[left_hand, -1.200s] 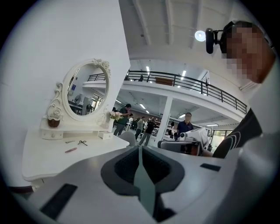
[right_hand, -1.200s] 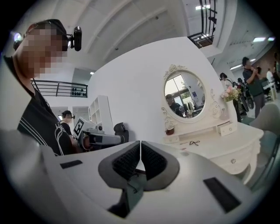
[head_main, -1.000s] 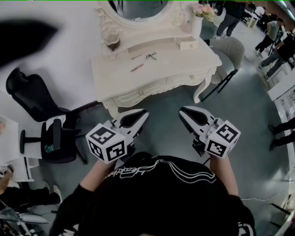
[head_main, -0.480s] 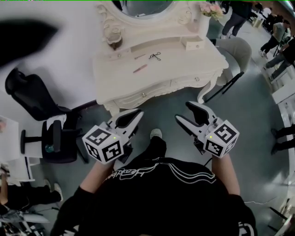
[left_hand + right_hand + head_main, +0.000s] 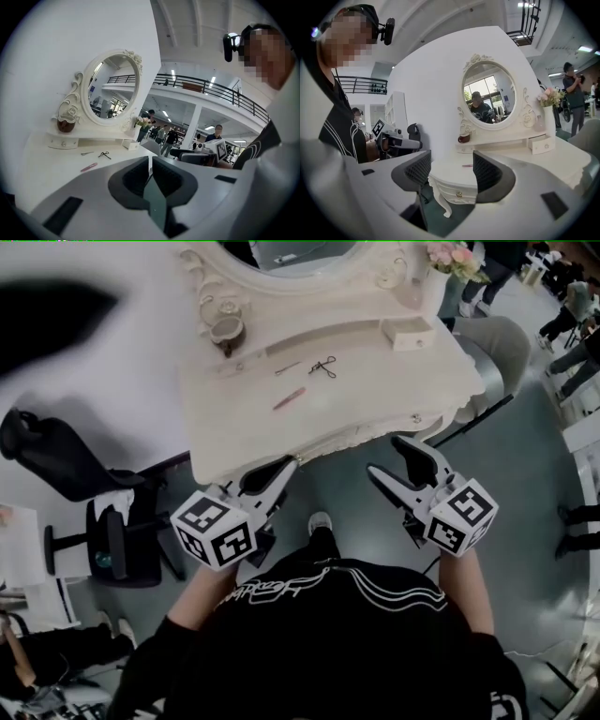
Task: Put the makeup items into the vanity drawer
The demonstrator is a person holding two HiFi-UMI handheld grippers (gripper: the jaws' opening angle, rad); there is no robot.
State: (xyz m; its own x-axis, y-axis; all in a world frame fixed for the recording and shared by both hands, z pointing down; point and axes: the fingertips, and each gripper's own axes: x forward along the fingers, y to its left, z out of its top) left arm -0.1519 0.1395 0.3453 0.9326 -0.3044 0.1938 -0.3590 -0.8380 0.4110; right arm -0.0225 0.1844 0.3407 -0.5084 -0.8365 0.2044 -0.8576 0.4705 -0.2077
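Observation:
A white vanity [image 5: 244, 432] with an oval mirror stands ahead. On its top lie a pink makeup stick [image 5: 289, 398] [image 5: 88, 167] [image 5: 467, 165], a black eyelash curler [image 5: 323, 367] [image 5: 104, 154] and a thin pencil-like item [image 5: 287, 368]. A small upper drawer [image 5: 411, 334] [image 5: 543, 145] stands pulled out at the right. My left gripper [image 5: 284, 467] [image 5: 150, 161] is shut and empty at the vanity's front edge. My right gripper [image 5: 385, 456] [image 5: 451, 164] is open; its jaws have just been opening, with nothing between them. A front drawer knob [image 5: 459, 194] shows beyond its jaws.
A black office chair [image 5: 112, 531] stands at the left, a grey chair [image 5: 487, 343] at the vanity's right end. A brown jar [image 5: 225, 331] and a vase of pink flowers [image 5: 450, 257] sit on the vanity's shelf. People stand at the far right.
Both grippers have moved forward to the vanity's front edge as the person stepped closer. The right jaws went from shut to wide open. The left jaws stayed shut.

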